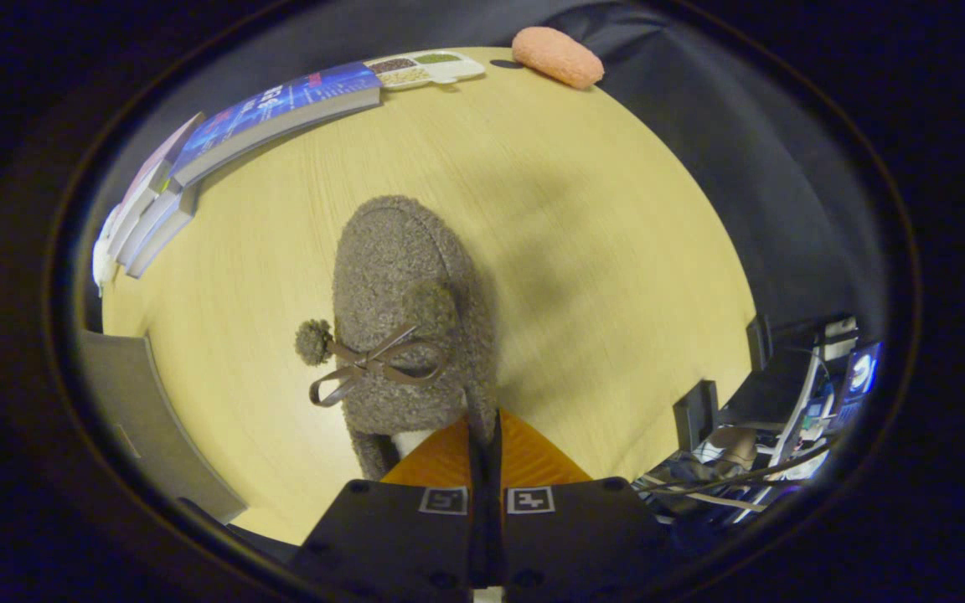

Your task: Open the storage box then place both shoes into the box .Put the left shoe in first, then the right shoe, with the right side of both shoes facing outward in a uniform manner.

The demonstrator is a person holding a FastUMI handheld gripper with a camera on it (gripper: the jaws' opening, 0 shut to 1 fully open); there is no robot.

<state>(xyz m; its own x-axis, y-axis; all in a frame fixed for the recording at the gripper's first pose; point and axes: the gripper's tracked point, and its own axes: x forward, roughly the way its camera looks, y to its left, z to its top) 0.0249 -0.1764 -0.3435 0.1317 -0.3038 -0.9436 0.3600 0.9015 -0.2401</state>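
Jaws (483, 435) clenched on the heel rim of the fuzzy grey-brown slipper shoe (405, 318) with a pompom bow, pinching it between them. Its long axis runs straight ahead, toe pointing far across the pale wooden worktop (616, 251). Near left, a grey box wall (147, 419) is cut off; books (273, 113) lie far left.

Bare tabletop (616, 251) right of shoe (407, 293).
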